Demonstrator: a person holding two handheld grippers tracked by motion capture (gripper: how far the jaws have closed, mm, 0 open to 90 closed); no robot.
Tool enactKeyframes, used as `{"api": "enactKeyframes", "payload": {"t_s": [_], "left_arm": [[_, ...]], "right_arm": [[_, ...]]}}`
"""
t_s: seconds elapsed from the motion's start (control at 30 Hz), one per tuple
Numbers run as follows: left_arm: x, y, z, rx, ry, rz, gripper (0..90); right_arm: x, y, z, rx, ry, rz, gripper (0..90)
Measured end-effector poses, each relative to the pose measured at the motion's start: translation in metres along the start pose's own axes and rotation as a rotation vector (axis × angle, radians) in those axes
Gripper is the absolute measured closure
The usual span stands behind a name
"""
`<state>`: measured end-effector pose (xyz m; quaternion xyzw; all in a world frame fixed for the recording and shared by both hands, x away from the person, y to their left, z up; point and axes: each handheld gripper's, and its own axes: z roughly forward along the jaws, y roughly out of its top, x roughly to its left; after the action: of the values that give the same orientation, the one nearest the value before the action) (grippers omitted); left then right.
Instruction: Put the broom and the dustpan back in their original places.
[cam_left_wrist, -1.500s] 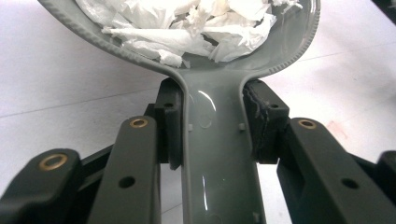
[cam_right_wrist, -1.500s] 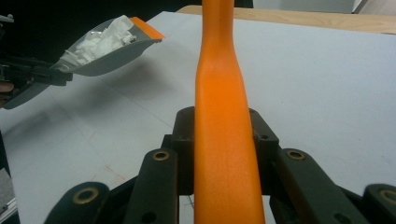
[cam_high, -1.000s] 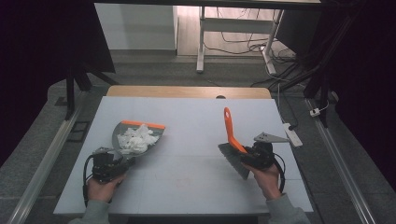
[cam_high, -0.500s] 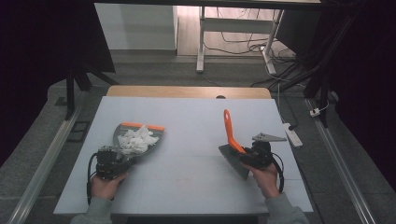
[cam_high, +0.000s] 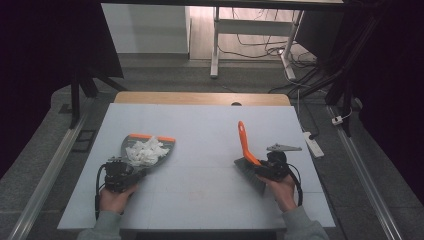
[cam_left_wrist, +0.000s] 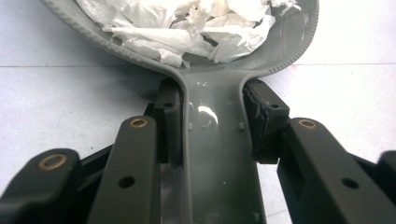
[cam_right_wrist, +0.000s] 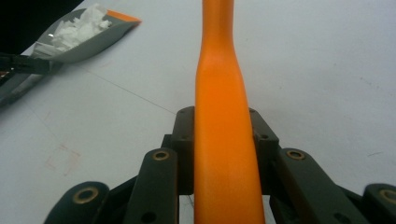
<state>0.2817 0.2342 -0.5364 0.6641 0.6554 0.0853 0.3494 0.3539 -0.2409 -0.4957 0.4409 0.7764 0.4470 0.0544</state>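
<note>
Since the scraps of white paper (cam_high: 145, 151) already lie heaped in the grey dustpan (cam_high: 161, 148), we judge the sweeping done; what is left is probably to empty the pan or set the tools down. The pan sits on the left half of the table (cam_high: 200, 125), its handle clamped by our left gripper (cam_left_wrist: 212, 135). Well apart, on the right half, our right gripper (cam_right_wrist: 223, 151) is closed on the orange handle of the brush (cam_high: 246, 150), bristles toward us.
</note>
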Motion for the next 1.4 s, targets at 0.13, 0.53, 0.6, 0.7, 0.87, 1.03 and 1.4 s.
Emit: {"api": "enactKeyframes", "payload": {"t_s": [0.13, 0.53, 0.6, 0.7, 0.87, 1.03, 1.4], "left_arm": [[0.001, 0.000, 0.000, 0.000, -0.005, -0.004, 61.1], [0.000, -0.001, -0.004, -0.036, -0.019, 0.004, 38.5], [0.000, -0.002, -0.007, -0.045, -0.018, 0.006, 33.6], [0.000, -0.002, -0.011, -0.060, -0.014, 0.027, 30.2], [0.000, -0.003, -0.015, -0.068, -0.016, 0.053, 28.4], [-0.002, -0.002, -0.018, -0.076, -0.016, 0.072, 27.9], [-0.002, -0.002, -0.020, -0.085, -0.018, 0.093, 27.6]], "right_arm": [[-0.004, -0.001, 0.003, 0.014, -0.006, 0.007, 69.6], [-0.014, 0.001, 0.006, 0.037, -0.055, 0.001, 68.9], [-0.015, 0.001, 0.006, 0.042, -0.072, -0.019, 68.4], [-0.018, 0.002, 0.006, 0.052, -0.081, -0.033, 67.3], [-0.022, 0.003, 0.007, 0.067, -0.104, -0.064, 62.9], [-0.028, 0.004, 0.008, 0.089, -0.108, -0.069, 58.8], [-0.043, 0.005, 0.013, 0.151, -0.136, -0.038, 47.7]]}}
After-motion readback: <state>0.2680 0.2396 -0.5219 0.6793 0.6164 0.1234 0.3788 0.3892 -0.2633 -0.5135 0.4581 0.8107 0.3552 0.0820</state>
